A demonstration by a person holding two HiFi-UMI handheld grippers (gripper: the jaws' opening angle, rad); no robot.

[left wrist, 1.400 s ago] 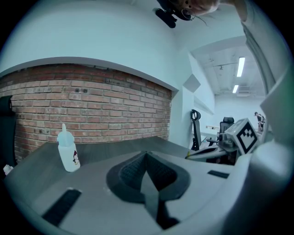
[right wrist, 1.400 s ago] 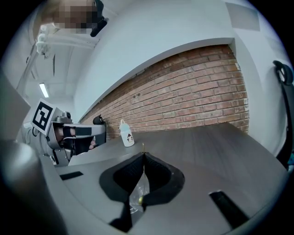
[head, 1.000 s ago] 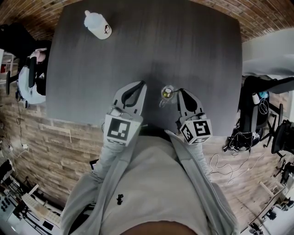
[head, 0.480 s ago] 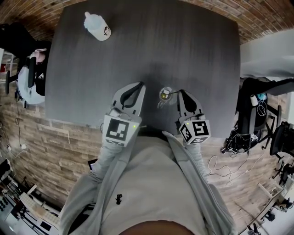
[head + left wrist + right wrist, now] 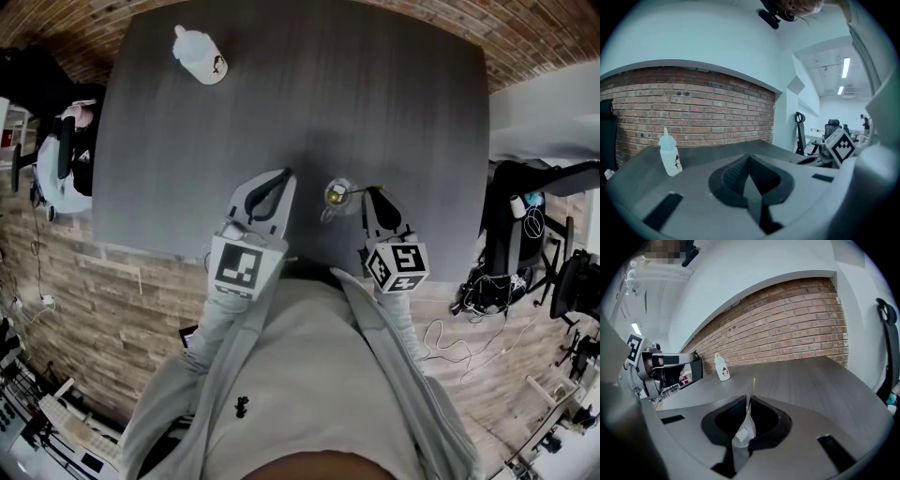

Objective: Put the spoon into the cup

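Observation:
A small clear cup (image 5: 337,194) with something yellow inside stands near the front edge of the dark grey table (image 5: 394,94). A thin gold spoon (image 5: 360,190) reaches from the cup's mouth to my right gripper (image 5: 376,192), just right of the cup. In the right gripper view the jaws are shut on the spoon (image 5: 751,389), which sticks out past the tips; a pale translucent part sits in the jaw hollow, and the cup is hidden. My left gripper (image 5: 284,176) rests left of the cup, shut with nothing in it (image 5: 751,161).
A white squeeze bottle (image 5: 200,52) stands at the table's far left corner, also seen as the bottle (image 5: 669,154) and the bottle (image 5: 722,367) from the grippers. Office chairs (image 5: 530,216) and cables lie right of the table. A brick wall runs behind.
My right gripper has drawn back slightly to the right, and more of the spoon's handle now shows between the cup and its tips. The left gripper has barely moved.

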